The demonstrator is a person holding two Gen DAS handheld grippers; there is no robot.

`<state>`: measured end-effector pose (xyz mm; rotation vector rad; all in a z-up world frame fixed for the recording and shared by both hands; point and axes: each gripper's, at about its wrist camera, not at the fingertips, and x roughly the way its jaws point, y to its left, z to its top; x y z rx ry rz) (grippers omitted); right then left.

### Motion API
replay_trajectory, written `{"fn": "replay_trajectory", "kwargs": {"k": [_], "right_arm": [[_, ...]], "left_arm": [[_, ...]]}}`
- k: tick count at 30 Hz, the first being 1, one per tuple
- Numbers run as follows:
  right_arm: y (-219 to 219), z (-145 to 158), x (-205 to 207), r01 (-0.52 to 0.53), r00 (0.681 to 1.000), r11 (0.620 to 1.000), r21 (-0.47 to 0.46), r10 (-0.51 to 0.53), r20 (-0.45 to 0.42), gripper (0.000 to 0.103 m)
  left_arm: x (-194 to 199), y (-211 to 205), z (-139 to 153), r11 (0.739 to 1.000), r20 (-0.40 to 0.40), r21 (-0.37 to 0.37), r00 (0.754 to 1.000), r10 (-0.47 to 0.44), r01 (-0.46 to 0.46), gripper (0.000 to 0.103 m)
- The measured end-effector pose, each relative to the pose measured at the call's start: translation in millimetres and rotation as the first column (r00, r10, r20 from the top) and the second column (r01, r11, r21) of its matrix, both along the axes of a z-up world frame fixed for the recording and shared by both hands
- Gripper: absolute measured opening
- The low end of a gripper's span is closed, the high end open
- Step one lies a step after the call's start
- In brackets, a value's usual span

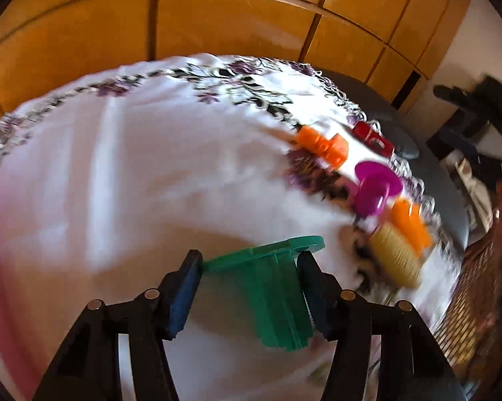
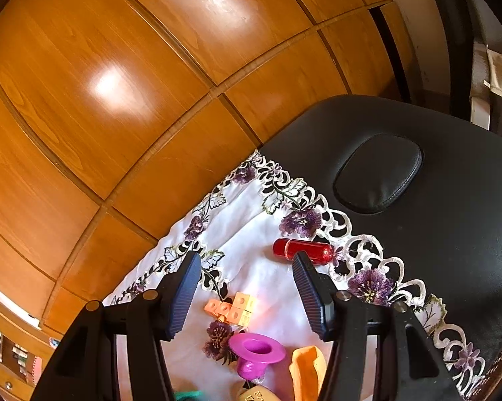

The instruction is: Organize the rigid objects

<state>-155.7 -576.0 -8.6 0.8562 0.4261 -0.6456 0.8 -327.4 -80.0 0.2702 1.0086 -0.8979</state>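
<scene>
Behind everything stands the wooden cabinet [image 2: 133,100], its glossy orange-brown panels filling the far side of both views. In front of it lies the black padded couch [image 2: 418,200], with an oval cushion [image 2: 379,173] set into its top. A white cloth [image 1: 133,183] with purple flowers and a cut-lace edge covers part of the couch, and all my pieces lie on that cloth.

No container shows clearly in either view; a pink rim at the far left edge of the left view is too blurred to name.

My left tool [image 1: 249,287] is closed on the green piece [image 1: 274,287], a ribbed stem with a flat round flange at its far end, held above the cloth. The left view is smeared.

My right tool [image 2: 247,294] is wide open and holds nothing, hovering over the cloth.

Along the cloth's lace edge: the magenta cup [image 2: 256,354], flanged like a small hat, lies on its side. Just beside it is the orange mould [image 2: 307,371], a hollow trough. Near that, at the bottom edge, sits a tan piece [image 2: 254,396], mostly cut off. The orange blocks [image 2: 232,309], joined cubes with round holes, lie between the cup and the red capsule [image 2: 302,250], which is glossy, rounded and nearest the lace.
</scene>
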Motion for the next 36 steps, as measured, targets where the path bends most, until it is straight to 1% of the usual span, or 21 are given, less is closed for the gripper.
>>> {"fn": "replay_trajectory", "kwargs": {"k": [3,6,8,11,13,15,16,17,18,20,23,24,27,28,29,30,31,32,33,35,36], "right_arm": [[0.4,-1.5,3.6,-0.003,1.000,1.000,0.000,0.003,-0.028,0.058],[0.9,-4.6,10.0,-0.020,0.998,1.000,0.009,0.021,-0.067,0.058],[0.6,-10.5,20.7,-0.059,0.991,0.998,0.038,0.063,-0.118,0.058],[2.3,-23.5,46.7,-0.159,0.961,0.982,0.097,0.177,-0.212,0.058],[5.4,-30.3,64.0,-0.194,0.940,0.975,0.107,0.215,-0.265,0.058],[9.3,-36.8,80.9,-0.229,0.917,0.965,0.127,0.258,-0.305,0.064],[11.3,-41.4,91.0,-0.251,0.902,0.957,0.148,0.287,-0.324,0.075],[13.2,-45.6,99.8,-0.270,0.888,0.949,0.166,0.312,-0.338,0.081],[15.4,-48.2,107.0,-0.278,0.877,0.945,0.170,0.322,-0.356,0.081],[17.8,-50.9,117.7,-0.264,0.863,0.952,0.156,0.306,-0.403,0.082],[16.8,-56.3,131.6,-0.234,0.861,0.956,0.178,0.289,-0.418,0.084],[17.8,-57.5,138.3,-0.230,0.856,0.957,0.175,0.285,-0.431,0.084],[24.5,-67.8,157.8,-0.227,0.827,0.964,0.137,0.265,-0.495,0.084],[30.0,-77.5,165.4,-0.236,0.800,0.962,0.135,0.271,-0.535,0.078],[34.3,-82.8,173.4,-0.249,0.773,0.960,0.128,0.277,-0.571,0.066],[41.6,-81.6,179.0,-0.276,0.749,0.958,0.072,0.262,-0.609,0.064],[50.3,-79.5,184.8,-0.333,0.736,0.941,0.052,0.294,-0.610,0.063],[56.8,-78.0,188.7,-0.383,0.741,0.922,0.064,0.347,-0.575,0.063],[65.1,-76.6,192.4,-0.422,0.731,0.905,0.050,0.373,-0.571,0.063],[81.9,-74.2,198.6,-0.492,0.693,0.871,-0.012,0.383,-0.610,0.063],[90.0,-73.7,200.8,-0.533,0.679,0.846,-0.015,0.417,-0.605,0.063]], "left_arm": [[-10.1,26.5,-3.0,1.000,0.060,-0.012,0.998,-0.009,0.010,0.060],[-10.7,43.1,-6.8,0.999,0.049,-0.046,0.999,0.017,-0.015,0.060],[-11.2,48.1,-7.5,0.998,0.049,-0.059,0.999,0.023,-0.020,0.060],[-10.8,49.0,-6.8,0.997,0.046,-0.069,0.999,0.024,-0.021,0.060],[-10.9,50.5,-7.1,0.997,0.048,-0.078,0.999,0.023,-0.019,0.060],[-10.8,51.0,-7.7,0.996,0.046,-0.086,0.999,0.023,-0.019,0.061],[-10.6,51.5,-7.9,0.996,0.044,-0.090,0.999,0.024,-0.020,0.061],[-10.3,52.2,-8.2,0.995,0.042,-0.093,0.999,0.024,-0.020,0.061],[-10.3,52.6,-8.4,0.995,0.041,-0.097,0.999,0.025,-0.021,0.061],[-10.4,53.1,-9.3,0.995,0.042,-0.101,0.999,0.026,-0.022,0.061],[-11.6,53.0,-10.2,0.995,0.050,-0.103,0.998,0.025,-0.020,0.061],[-11.3,53.4,-10.2,0.994,0.048,-0.105,0.999,0.024,-0.019,0.061],[-9.5,56.3,-10.5,0.993,0.038,-0.117,0.999,0.023,-0.019,0.061],[-8.9,57.4,-10.8,0.993,0.038,-0.121,0.999,0.022,-0.017,0.061],[-8.6,58.3,-11.3,0.992,0.037,-0.123,0.999,0.021,-0.016,0.061],[-8.4,59.1,-11.2,0.992,0.037,-0.128,0.999,0.021,-0.016,0.061],[-8.5,59.2,-11.4,0.991,0.038,-0.129,0.999,0.022,-0.017,0.061],[-8.9,58.8,-11.6,0.992,0.042,-0.128,0.999,0.024,-0.018,0.061],[-10.1,58.2,-11.5,0.992,0.052,-0.125,0.998,0.024,-0.018,0.061],[-11.6,57.6,-11.6,0.992,0.063,-0.122,0.998,0.025,-0.017,0.062],[-12.1,57.8,-11.7,0.992,0.066,-0.122,0.998,0.025,-0.017,0.062]]}}
